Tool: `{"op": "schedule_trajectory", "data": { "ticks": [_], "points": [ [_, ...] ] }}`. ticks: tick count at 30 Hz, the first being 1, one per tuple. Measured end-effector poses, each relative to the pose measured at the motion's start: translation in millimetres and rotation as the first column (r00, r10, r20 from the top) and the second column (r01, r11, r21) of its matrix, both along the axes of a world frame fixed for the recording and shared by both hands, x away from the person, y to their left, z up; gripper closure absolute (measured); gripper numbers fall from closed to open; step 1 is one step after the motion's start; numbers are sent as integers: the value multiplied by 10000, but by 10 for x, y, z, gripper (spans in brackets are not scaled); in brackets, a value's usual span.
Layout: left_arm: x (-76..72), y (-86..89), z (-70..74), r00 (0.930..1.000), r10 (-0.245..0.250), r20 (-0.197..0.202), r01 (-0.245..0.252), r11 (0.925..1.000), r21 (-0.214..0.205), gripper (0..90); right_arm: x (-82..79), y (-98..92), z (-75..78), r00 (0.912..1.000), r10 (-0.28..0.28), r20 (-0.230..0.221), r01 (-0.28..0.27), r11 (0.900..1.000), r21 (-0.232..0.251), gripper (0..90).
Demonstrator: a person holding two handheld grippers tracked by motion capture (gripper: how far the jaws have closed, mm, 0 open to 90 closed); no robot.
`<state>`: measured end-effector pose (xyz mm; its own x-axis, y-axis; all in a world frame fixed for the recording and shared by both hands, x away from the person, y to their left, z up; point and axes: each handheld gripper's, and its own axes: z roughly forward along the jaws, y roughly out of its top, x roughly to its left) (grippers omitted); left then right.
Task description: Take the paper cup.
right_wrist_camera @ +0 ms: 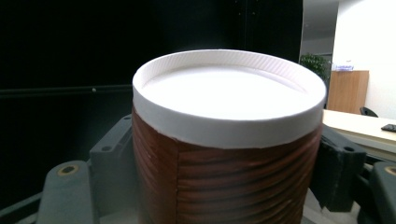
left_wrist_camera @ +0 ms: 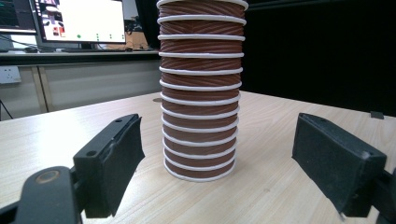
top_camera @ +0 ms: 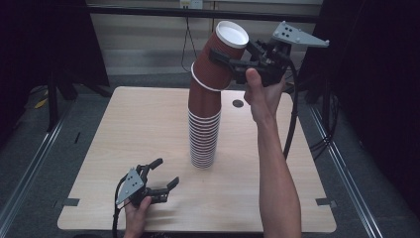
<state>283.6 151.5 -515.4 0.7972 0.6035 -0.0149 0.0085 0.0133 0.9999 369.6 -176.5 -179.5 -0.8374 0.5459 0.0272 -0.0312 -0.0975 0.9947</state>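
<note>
Right gripper (top_camera: 236,63) is clamped on the top cup (top_camera: 218,54), tilted off the stack (top_camera: 204,134) mid-surface (top_camera: 124,129). Left gripper (top_camera: 157,178) sits open near the base, holding nothing. My worry: the cup drags its neighbour along and tips the unbraced stack over.

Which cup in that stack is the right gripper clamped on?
The top cup: the right gripper is shut on it, and it tilts, lifted partly out of the stack. The other cups sit nested and upright.
</note>
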Motion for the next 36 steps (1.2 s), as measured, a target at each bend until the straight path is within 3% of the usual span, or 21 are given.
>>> {"op": "schedule_trajectory", "data": {
  "ticks": [14,22,26,27,29,32,33,36],
  "points": [
    [1,-1,0,10000,-4,4,4,10000,-7,158,-150,-310,-17,9991,-415,72,412,9987,314,232],
    [-16,-12,-4,9998,132,-176,-134,9998,-125,158,-279,-504,-48,9970,-780,21,780,9969,47,232],
    [-4,-5,2,9999,168,-41,-168,9999,9,158,-336,-587,-93,9956,-934,-9,934,9956,-36,232],
    [-16,-18,-2,9994,262,-226,-266,9995,-152,159,-361,-620,-122,9949,-1010,-53,1009,9948,-125,232],
    [4,-5,6,9991,400,-158,-399,9992,50,159,-378,-650,-155,9941,-1085,-80,1083,9938,-270,232],
    [16,-27,9,9966,497,-664,-506,9986,-129,159,-400,-689,-205,9932,-1150,-167,1145,9930,-304,232],
    [19,-44,16,9962,603,-623,-596,9981,140,160,-421,-711,-264,9918,-1258,-227,1247,9912,-438,232],
    [29,-70,21,9956,579,-736,-565,9982,217,160,-446,-728,-366,9911,-1284,-363,1263,9905,-546,232]
  ]
}}
